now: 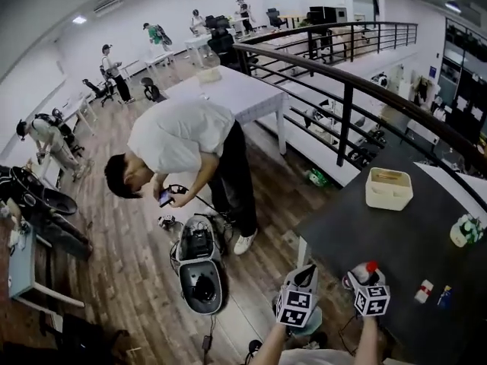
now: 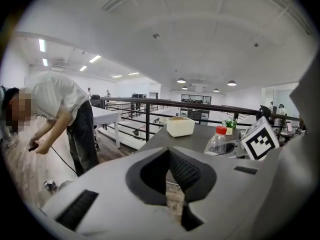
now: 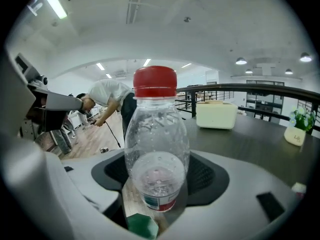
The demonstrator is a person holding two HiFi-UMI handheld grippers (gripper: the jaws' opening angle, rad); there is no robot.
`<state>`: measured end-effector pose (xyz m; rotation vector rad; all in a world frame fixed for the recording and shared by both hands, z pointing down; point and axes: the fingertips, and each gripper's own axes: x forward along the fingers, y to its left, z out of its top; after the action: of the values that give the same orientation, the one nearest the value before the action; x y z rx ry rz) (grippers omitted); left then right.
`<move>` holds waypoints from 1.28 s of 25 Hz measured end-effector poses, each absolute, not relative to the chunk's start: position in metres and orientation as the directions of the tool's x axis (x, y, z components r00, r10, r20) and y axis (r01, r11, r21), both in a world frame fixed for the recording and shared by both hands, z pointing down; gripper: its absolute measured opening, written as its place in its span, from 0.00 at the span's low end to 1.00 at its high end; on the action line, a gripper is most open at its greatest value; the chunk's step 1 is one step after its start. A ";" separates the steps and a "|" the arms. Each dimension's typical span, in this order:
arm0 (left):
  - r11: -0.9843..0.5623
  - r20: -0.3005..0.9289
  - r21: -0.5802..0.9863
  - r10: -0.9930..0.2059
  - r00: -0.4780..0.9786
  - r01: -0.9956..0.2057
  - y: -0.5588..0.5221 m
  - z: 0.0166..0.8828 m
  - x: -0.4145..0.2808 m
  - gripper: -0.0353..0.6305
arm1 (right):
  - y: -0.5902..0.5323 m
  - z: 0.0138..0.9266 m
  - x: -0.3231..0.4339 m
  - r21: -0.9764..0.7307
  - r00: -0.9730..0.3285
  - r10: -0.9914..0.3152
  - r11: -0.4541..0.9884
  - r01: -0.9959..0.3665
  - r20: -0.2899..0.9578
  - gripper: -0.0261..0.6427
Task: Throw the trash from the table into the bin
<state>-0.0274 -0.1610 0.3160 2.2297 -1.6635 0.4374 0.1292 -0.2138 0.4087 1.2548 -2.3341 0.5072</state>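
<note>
Right gripper point(image 3: 159, 184), lower right of the head view at the dark table's point(image 1: 396, 234) near-left corner, has its jaws wide, clamped on a clear bottle point(image 3: 156, 144) with a red cap, upright. Left gripper point(image 2: 170, 156) just beside it at left, jaws together, nothing between them.

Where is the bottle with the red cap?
The bottle sits clamped in the right gripper, low in the head view, at the near edge of the dark table.

Clear glossy plastic bottle point(image 3: 157, 149); matt dark table point(image 1: 396, 234); wood-plank floor point(image 1: 129, 226).
</note>
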 end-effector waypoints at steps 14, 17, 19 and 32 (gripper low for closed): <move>-0.156 0.477 0.113 -0.858 0.192 -0.981 -0.076 0.343 -0.144 0.09 | -0.122 0.450 0.008 -0.133 -0.538 -0.603 0.585 -0.800 0.589 0.55; -0.137 0.487 0.145 -0.852 0.191 -0.980 -0.064 0.356 -0.159 0.09 | -0.104 0.458 -0.006 -0.107 -0.509 -0.633 0.562 -0.820 0.583 0.55; -0.136 0.501 0.160 -0.842 0.199 -0.978 -0.052 0.366 -0.162 0.09 | -0.085 0.466 -0.012 -0.106 -0.500 -0.632 0.554 -0.826 0.592 0.55; -0.259 0.604 0.190 -0.729 0.321 -0.947 -0.025 0.485 -0.136 0.09 | -0.040 0.555 -0.019 -0.115 -0.423 -0.627 0.470 -0.875 0.654 0.55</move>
<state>-0.1358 -0.0252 0.4849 2.0690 -1.4733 0.5473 -0.0188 -0.0400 0.5545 1.2441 -2.1853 0.6095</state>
